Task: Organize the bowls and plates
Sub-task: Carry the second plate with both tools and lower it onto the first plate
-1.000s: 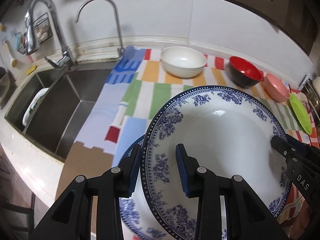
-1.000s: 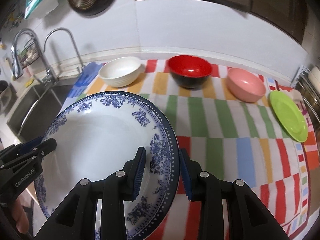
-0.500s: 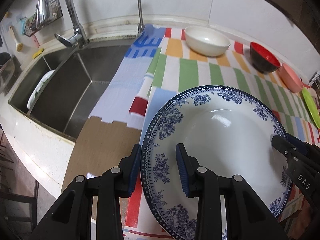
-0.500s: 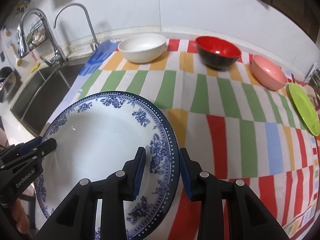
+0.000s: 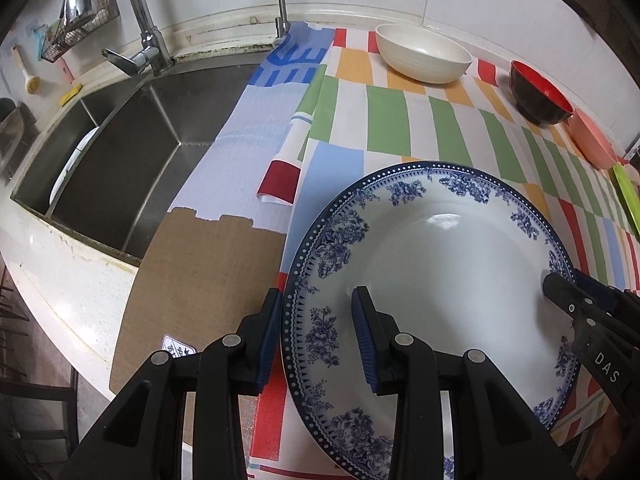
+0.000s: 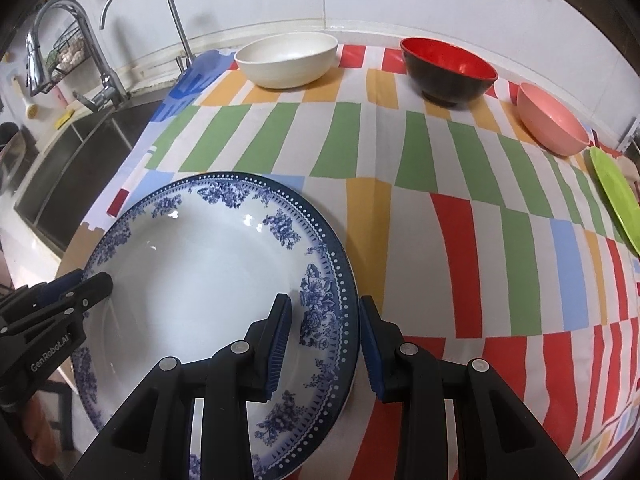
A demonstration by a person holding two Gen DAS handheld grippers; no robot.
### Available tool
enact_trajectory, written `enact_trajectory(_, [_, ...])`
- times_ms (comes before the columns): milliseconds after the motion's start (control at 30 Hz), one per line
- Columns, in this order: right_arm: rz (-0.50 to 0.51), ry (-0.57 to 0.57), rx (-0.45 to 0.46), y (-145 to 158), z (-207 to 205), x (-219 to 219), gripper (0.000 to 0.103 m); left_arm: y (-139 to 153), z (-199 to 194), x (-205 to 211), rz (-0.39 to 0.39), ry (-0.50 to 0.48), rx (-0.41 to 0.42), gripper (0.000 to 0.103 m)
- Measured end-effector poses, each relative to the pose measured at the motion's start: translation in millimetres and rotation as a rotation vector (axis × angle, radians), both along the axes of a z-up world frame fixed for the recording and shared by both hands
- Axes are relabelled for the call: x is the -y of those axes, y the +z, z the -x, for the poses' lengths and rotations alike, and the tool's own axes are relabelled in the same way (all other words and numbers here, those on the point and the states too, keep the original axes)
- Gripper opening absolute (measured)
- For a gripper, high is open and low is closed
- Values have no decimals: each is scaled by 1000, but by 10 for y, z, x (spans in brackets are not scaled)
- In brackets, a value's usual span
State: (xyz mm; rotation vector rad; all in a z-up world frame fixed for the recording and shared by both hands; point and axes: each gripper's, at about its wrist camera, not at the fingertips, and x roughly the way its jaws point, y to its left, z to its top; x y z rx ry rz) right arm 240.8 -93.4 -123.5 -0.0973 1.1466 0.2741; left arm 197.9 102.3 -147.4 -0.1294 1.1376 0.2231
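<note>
Plate (image 5: 432, 280) rim sits between the pads of both my grippers: my left gripper (image 5: 318, 336) clamps its left edge, one finger under the rim and the other on the white well, and my right gripper (image 6: 324, 340) clamps the opposite edge the same way, jaws narrow and closed on the blue border. From the left wrist view my right gripper's tip shows at the plate's far side (image 5: 560, 286); from the right wrist view my left gripper's tip shows across the plate (image 6: 92, 284).

The plate is white with a blue flowered border, and it lies low over the near left corner of the striped cloth (image 6: 460, 184); whether it touches the cloth I cannot tell. Left of the plate lie a bare brown board (image 5: 200, 276) and, past that, the sink (image 5: 120, 160) with its taps (image 5: 140, 20).

Beyond the plate, along the back wall, stands a row of bowls on the cloth: a cream bowl (image 6: 288, 60) nearest the sink, then a red bowl (image 6: 450, 70) with a black outside, then a pink bowl (image 6: 552, 118). Right of the pink bowl, well apart from the plate, a green plate (image 6: 618, 196) lies at the cloth's far right edge.
</note>
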Motion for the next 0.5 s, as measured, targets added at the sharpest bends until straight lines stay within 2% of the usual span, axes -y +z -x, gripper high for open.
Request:
enact_trajectory(400, [9, 4, 5, -22, 4, -2, 36, -9, -20, 35, -20, -21, 5, 36])
enact_trajectory(467, [2, -5, 7, -4, 5, 24, 39, 41, -14, 65, -32, -32, 23, 40])
enact_trajectory(500, [3, -10, 13, 11, 9, 38, 44, 60, -13, 73, -37, -36, 29, 41])
